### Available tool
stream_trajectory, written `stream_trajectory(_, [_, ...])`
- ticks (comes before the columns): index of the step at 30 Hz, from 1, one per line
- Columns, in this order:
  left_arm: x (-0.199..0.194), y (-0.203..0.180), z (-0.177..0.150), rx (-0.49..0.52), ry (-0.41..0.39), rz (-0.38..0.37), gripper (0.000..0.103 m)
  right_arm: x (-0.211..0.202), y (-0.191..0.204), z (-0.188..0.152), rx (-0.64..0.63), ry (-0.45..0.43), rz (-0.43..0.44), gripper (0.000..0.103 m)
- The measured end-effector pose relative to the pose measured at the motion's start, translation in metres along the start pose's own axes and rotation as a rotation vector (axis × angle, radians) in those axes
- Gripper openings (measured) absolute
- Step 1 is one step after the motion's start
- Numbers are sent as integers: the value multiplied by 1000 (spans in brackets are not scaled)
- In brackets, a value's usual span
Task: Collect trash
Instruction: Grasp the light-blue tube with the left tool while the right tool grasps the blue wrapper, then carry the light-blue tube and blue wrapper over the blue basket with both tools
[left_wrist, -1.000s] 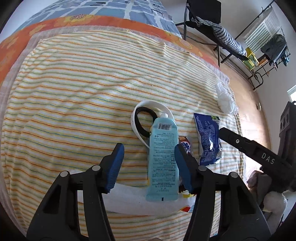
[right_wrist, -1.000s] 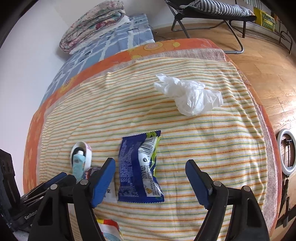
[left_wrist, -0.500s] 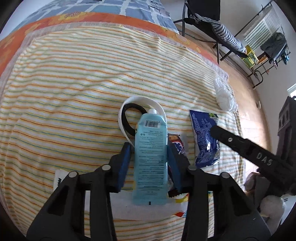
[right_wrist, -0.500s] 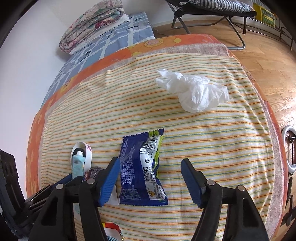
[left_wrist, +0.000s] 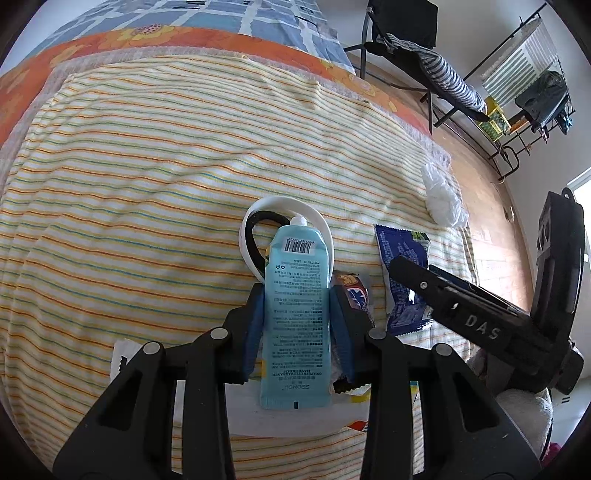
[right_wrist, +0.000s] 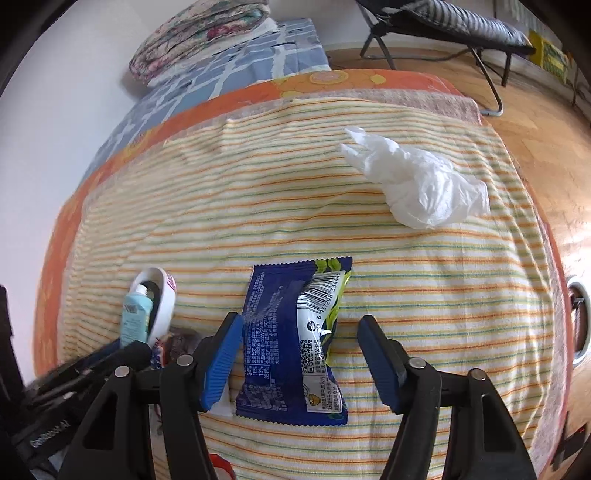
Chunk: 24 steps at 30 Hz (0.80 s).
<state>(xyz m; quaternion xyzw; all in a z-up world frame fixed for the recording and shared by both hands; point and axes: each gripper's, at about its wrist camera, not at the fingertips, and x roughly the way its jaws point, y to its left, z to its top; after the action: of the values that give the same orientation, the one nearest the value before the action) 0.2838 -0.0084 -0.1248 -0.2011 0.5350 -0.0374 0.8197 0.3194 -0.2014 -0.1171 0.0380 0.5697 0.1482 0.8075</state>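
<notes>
A light-blue hand cream tube (left_wrist: 295, 314) lies on the striped blanket (left_wrist: 147, 192), its cap resting on a white tape ring (left_wrist: 317, 218). My left gripper (left_wrist: 296, 295) points down at the tube, and its closing jaws have their blue pads against the tube's two long sides. A blue snack wrapper (right_wrist: 280, 354) lies flat between the jaws of my right gripper (right_wrist: 300, 321). Those jaws are also closing; the left pad is close to the wrapper's edge and the right pad stands well off it. In the left wrist view the right gripper's black body (left_wrist: 461, 310) covers part of the wrapper (left_wrist: 402, 251).
A crumpled white plastic bag (right_wrist: 417, 188) lies near the blanket's far right edge. A small red-and-blue wrapper (left_wrist: 352, 291) and white paper (left_wrist: 122, 362) lie under the left gripper. Right of the bed are wooden floor (right_wrist: 546, 122), a folding chair (right_wrist: 443, 22) and a drying rack (left_wrist: 532, 96).
The left jaws have come in from wide apart onto the tube's sides. The right jaws have narrowed around the blue wrapper, and that gripper has sunk a little closer to it.
</notes>
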Motion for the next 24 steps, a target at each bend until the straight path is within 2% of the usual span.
stream_trajectory(1, [-1,0,0,1,-1,0,35,0,1,-1,-11,0,-3,54])
stream_trajectory(5, [-10,2,-1,-1,-17,-5,35,-4,4,-3,-39,-7,-5,50])
stream_trajectory(17, [-56,-1,-11,12,-82,-32,35,-46,10,-14,-63,-81,27,50])
stream_trajectory(24, [-86,-6,-33,47,-108,-30,35,-79,20,-34,-99,-101,45,50])
